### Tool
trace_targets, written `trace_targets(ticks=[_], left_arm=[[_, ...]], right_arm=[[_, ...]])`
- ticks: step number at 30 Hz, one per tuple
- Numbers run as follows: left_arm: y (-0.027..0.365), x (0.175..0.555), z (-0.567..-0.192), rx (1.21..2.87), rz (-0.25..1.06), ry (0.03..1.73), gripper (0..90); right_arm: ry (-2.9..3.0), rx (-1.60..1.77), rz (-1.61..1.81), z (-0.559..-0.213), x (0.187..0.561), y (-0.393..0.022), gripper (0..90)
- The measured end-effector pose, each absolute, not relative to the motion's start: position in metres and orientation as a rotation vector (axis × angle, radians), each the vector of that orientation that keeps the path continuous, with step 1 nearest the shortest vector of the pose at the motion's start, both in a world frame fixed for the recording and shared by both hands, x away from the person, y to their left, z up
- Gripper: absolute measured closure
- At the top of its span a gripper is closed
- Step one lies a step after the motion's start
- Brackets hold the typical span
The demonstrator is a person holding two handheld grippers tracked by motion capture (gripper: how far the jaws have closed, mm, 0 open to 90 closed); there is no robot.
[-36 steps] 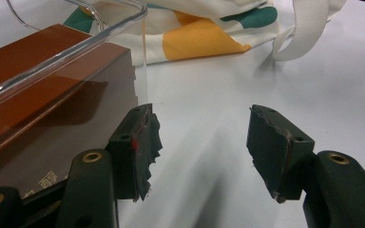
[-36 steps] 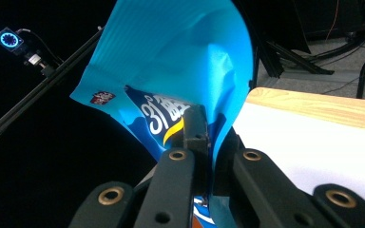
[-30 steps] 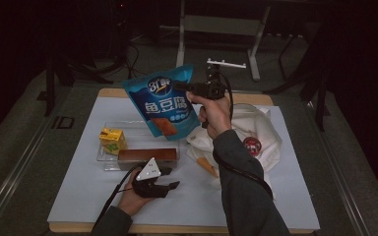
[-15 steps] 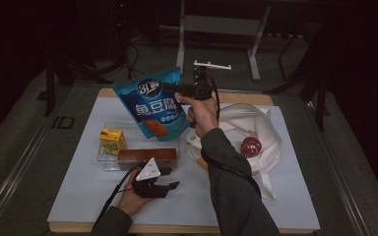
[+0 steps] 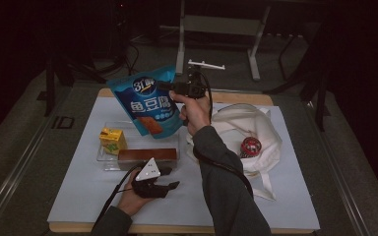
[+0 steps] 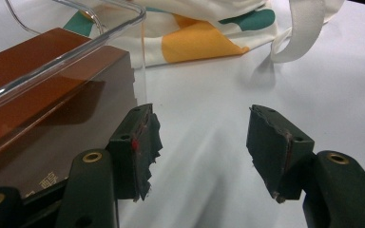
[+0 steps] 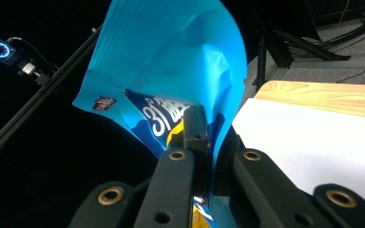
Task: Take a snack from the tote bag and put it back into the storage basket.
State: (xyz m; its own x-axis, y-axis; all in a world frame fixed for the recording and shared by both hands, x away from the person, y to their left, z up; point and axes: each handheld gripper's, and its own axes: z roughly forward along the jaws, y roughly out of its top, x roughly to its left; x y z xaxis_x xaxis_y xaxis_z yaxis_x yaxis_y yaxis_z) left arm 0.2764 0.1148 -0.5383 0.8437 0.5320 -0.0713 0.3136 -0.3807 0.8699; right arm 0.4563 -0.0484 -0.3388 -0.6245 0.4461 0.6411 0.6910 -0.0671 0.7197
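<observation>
**Blue snack bag held aloft**

The right tool (image 5: 170,88) is clamped on the blue snack bag (image 5: 150,101), holding it above the clear tray (image 5: 109,162). The bag now hangs farther left than before. The left tool (image 5: 170,186) rests on the tabletop (image 5: 285,196), jaws apart, empty.

A glossy blue foil pouch (image 7: 171,71), creased and catching the light, is pinched by the matt black plastic of the right gripper (image 7: 204,137), whose brass-coloured rivets are seen. The pads (image 6: 145,142) of the left gripper (image 6: 199,147) are faced with dark, ragged-edged rubbery material. A clear, shiny plastic tray (image 6: 100,35) is seen, with a smooth brown box (image 6: 52,114) of semi-gloss card against it. The counter (image 5: 275,211) is covered by a smooth matt white sheet, with a pale wood edge exposed. A soft cream cloth bag (image 5: 256,128) is printed with colour patches. A yellow carton (image 5: 112,139) looks like coated card.
</observation>
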Motion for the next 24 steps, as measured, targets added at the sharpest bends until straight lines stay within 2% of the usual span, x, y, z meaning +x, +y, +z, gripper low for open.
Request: trace_targets(ticks=[14, 24], left_arm=[[0.115, 0.276, -0.538, 1.995, 0.267, 0.62, 42.9], [0.115, 0.276, -0.538, 1.994, 0.268, 0.62, 42.8]], right_arm=[[-1.941, -1.253, -1.783, -0.364, 0.461, -0.034, 89.0], [-1.945, -1.247, -1.793, -0.363, 0.458, -0.025, 89.0]])
